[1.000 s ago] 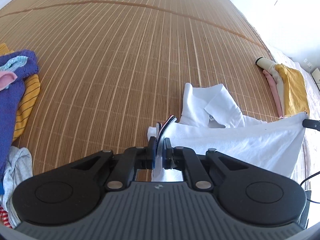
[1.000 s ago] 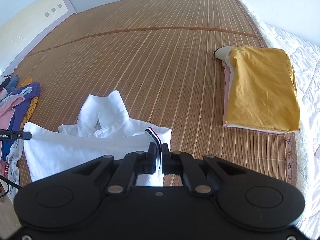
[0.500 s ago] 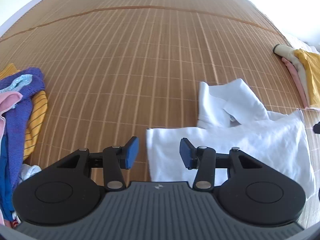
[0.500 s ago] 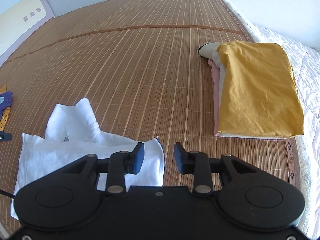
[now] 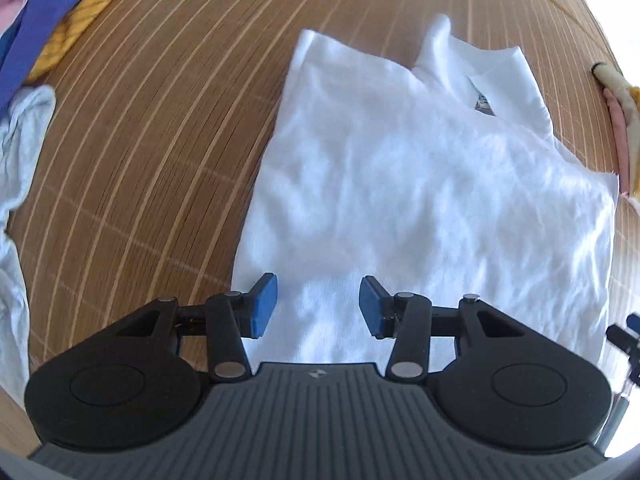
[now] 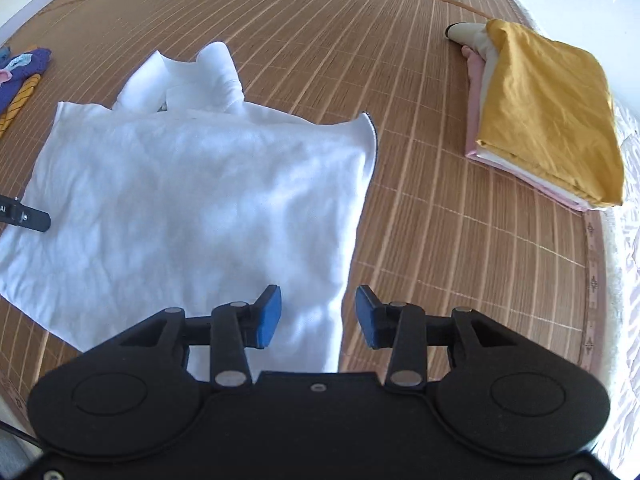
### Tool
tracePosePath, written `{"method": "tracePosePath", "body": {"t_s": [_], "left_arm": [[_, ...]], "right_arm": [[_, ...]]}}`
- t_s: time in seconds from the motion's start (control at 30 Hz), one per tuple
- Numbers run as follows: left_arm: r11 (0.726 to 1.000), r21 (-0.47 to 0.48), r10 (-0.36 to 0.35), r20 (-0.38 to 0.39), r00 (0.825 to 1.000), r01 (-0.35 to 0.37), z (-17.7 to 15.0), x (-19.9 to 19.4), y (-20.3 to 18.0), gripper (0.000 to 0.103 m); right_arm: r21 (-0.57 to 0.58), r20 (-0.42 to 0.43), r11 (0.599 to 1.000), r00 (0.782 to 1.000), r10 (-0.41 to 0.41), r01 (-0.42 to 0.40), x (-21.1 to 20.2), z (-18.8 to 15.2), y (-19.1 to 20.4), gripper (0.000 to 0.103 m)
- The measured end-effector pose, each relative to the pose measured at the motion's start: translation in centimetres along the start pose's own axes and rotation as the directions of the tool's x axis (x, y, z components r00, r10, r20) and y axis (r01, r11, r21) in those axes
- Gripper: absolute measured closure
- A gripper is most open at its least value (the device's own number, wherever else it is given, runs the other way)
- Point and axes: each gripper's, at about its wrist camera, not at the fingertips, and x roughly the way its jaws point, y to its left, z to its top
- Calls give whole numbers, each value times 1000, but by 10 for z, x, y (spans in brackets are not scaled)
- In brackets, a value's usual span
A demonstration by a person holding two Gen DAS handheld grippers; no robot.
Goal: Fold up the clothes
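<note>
A white shirt (image 5: pixel 420 184) lies partly folded on the bamboo mat, its collar end with a small label at the far side. It also shows in the right wrist view (image 6: pixel 192 200). My left gripper (image 5: pixel 318 306) is open and empty, hovering over the shirt's near left edge. My right gripper (image 6: pixel 318 316) is open and empty, over the shirt's near right edge. The left gripper's tip shows in the right wrist view (image 6: pixel 24 214) at the shirt's left side.
A folded stack topped by a mustard-yellow garment (image 6: pixel 548 108) lies at the right. A pile of unfolded clothes, purple, yellow and pale blue (image 5: pixel 36 40), lies at the left. A white quilt (image 6: pixel 624 240) borders the mat on the right.
Both grippers let go of the shirt's striped edge and opened. They then drew back toward the near edge and tilted down over the shirt, which now lies flat on the mat.
</note>
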Motion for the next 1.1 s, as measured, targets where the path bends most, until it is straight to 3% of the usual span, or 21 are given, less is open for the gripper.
{"method": "tracePosePath", "body": {"t_s": [0.1, 0.2, 0.37, 0.5, 0.77, 1.1], "left_arm": [[990, -129, -54, -33, 998, 49, -17, -3, 11, 50], [980, -184, -91, -57, 994, 79, -37, -1, 11, 47], [989, -118, -97, -92, 991, 85, -68, 6, -4, 46], [994, -47, -100, -76, 992, 97, -81, 8, -16, 46], [975, -173, -153, -93, 984, 136, -92, 13, -6, 42], [922, -353, -166, 10, 986, 158, -106, 13, 28, 41]], "right_arm": [[33, 1, 999, 1000, 30, -30, -20, -18, -4, 49], [60, 7, 994, 996, 88, -88, -28, -29, 7, 46], [25, -13, 995, 995, 96, -95, -36, -48, 37, 42], [61, -42, 984, 985, 169, -167, -41, -68, 49, 41], [102, -77, 978, 979, 189, -181, -42, -96, 55, 39], [104, -80, 978, 978, 191, -183, -41, -86, 42, 32]]}}
